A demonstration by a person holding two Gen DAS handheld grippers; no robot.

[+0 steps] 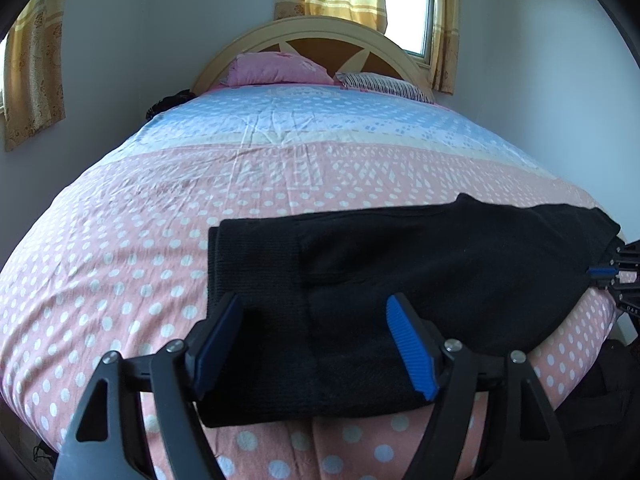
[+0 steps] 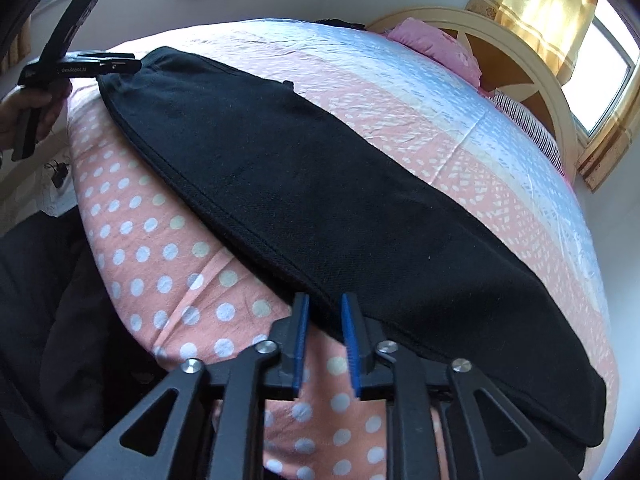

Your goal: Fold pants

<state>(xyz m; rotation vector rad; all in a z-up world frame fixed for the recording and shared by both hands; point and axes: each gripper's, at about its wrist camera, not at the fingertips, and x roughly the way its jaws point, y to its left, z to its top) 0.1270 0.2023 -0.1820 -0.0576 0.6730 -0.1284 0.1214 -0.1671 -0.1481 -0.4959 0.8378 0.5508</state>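
Black pants (image 1: 420, 280) laid flat on dotted bed (image 1: 120, 260), lower frame; left gripper (image 1: 316, 344) jaws spread wide, right gripper (image 2: 325, 344) jaws parted, nothing clamped.

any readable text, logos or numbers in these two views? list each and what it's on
"CenRobot.AI" or similar, white print on the side of the left tongs, seen in the right wrist view; the letters are small, so the spelling is not certain.
White letters on the right tongs at the right edge of the left wrist view: too small and cut off to read.
No text on the black pants, the bedsheet or the pillows.
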